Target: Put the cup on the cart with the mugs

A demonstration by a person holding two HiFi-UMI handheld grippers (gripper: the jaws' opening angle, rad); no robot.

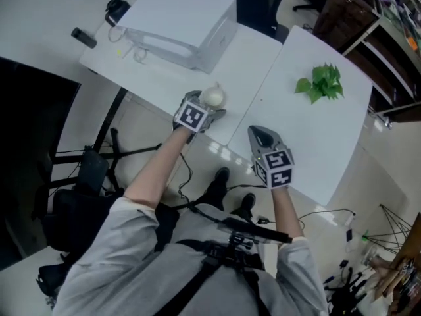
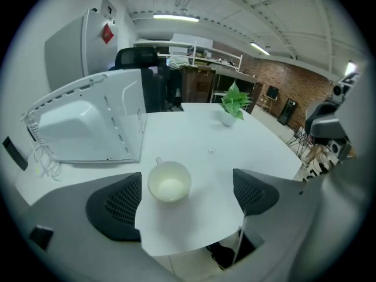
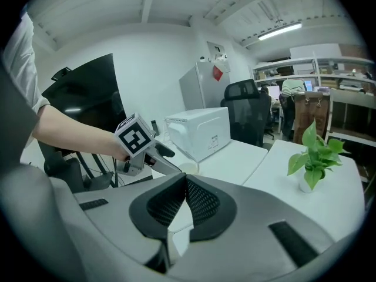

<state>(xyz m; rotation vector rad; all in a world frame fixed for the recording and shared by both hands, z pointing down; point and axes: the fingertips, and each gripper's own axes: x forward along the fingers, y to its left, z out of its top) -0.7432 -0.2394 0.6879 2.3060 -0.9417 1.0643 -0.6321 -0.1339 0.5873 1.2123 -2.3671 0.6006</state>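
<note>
Two white tables stand side by side and meet at an angle: a left table [image 1: 164, 78] and a right table [image 1: 316, 130]. A person in a grey top [image 1: 184, 262] stands at their near edge, holding a gripper in each hand.

A big white box-shaped machine [image 1: 184, 22] sits on the far part of the left table. A small green plant [image 1: 321, 83] stands well apart from it, on the far side of the right table.

The left gripper [image 2: 187, 184] reaches over the near corner of the left table. Its jaws are spread wide, one on each side of the cup, and they do not press on it.

The right gripper [image 3: 185, 187] hovers over the near edge of the right table. Its jaws are closed together with nothing between them.

The cup [image 1: 212, 97] is white and empty. It stands upright on the left table's near corner, nearer than the machine, and sits closer to the gripper's left jaw than to its right.
</note>
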